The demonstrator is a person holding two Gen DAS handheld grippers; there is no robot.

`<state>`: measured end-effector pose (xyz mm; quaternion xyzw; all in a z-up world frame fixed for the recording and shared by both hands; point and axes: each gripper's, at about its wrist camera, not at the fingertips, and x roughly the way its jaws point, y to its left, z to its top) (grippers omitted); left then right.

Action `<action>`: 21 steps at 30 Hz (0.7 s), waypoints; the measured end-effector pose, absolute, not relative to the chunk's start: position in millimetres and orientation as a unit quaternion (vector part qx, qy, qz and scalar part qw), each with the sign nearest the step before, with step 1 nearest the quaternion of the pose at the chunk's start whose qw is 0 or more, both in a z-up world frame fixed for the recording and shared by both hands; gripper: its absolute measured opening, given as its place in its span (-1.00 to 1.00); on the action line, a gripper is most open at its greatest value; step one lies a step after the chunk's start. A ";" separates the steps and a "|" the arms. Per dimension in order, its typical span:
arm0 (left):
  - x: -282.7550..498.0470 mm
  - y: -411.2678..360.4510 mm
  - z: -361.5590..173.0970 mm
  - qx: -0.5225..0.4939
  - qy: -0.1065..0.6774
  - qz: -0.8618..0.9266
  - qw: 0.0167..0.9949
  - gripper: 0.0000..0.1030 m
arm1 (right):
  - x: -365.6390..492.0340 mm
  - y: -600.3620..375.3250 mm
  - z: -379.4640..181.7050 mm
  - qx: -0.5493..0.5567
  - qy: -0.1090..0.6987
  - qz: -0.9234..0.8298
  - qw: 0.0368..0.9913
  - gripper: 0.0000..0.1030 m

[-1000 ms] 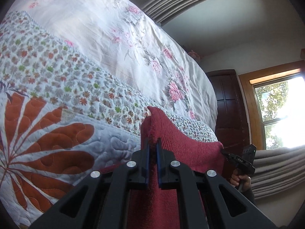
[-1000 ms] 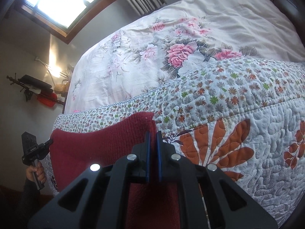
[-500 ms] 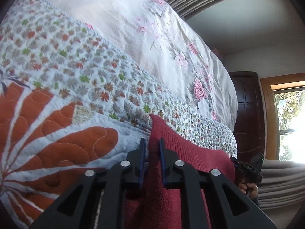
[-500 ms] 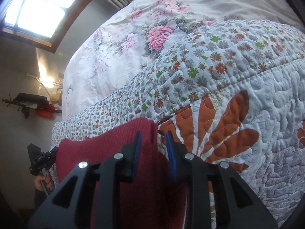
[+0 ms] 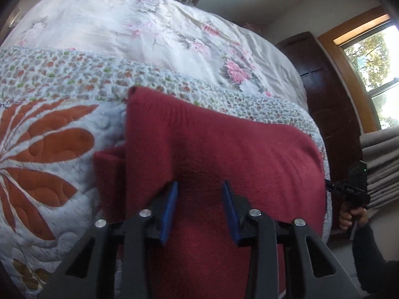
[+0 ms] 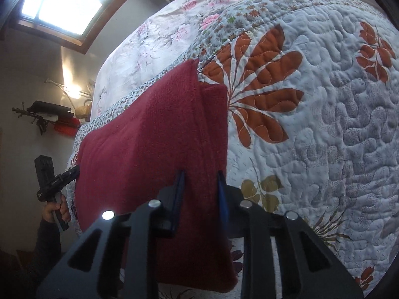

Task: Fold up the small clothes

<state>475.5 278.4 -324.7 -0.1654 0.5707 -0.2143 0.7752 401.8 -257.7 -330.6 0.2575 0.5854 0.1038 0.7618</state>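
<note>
Sweater (image 5: pixel 224 144) lies folded on the quilt (image 5: pixel 49 137), mid-frame. Left claw (image 5: pixel 200 208) and right claw (image 6: pixel 200 194) gape wide, empty; dragging either across could snag and undo the fold.

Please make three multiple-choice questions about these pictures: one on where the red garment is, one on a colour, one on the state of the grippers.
1. Where does the dark red knitted garment lie?
A. on the floor
B. on the quilt at the bed's edge
C. on a chair

2. What colour are the pads inside the left hand-held gripper?
A. blue
B. yellow
C. white

3. How do the jaws of the left one and the right hand-held gripper stand?
A. both shut on the garment
B. one open, one shut
C. both open

Answers:
1 B: quilt shows beside the garment.
2 A: blue strips line each finger.
3 C: both show a clear gap between the fingers.
</note>
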 end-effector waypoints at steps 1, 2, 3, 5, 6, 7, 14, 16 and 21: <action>475.6 283.4 -328.0 -0.171 0.570 -0.209 0.776 -0.49 | 400.6 -259.5 -332.7 0.257 0.585 0.099 0.763 -0.57; 475.5 288.1 -330.0 -0.179 0.568 -0.205 0.776 -0.56 | 398.0 -262.8 -334.8 0.264 0.585 0.095 0.761 -0.57; 474.3 292.8 -330.9 -0.185 0.568 -0.200 0.777 -0.63 | 395.3 -265.0 -334.4 0.270 0.583 0.093 0.760 -0.57; 466.7 299.1 -322.2 -0.192 0.563 -0.190 0.781 -0.68 | 386.5 -268.2 -325.5 0.281 0.573 0.098 0.764 -0.45; 459.1 300.9 -312.3 -0.190 0.555 -0.190 0.787 -0.65 | 380.2 -269.8 -320.3 0.292 0.567 0.106 0.763 -0.39; 449.2 301.1 -298.9 -0.190 0.541 -0.198 0.795 -0.61 | 373.7 -271.5 -316.2 0.300 0.562 0.112 0.762 -0.17; 353.9 279.4 -272.3 -0.230 0.509 -0.269 0.785 -0.24 | 317.8 -271.1 -337.4 0.329 0.577 0.114 0.739 0.22; 337.1 269.7 -306.4 -0.212 0.549 -0.245 0.771 -0.25 | 310.6 -262.3 -354.5 0.323 0.592 0.125 0.728 -0.46; 329.5 290.8 -340.3 -0.242 0.560 -0.194 0.768 -0.81 | 298.3 -265.0 -359.2 0.285 0.601 0.075 0.743 -0.54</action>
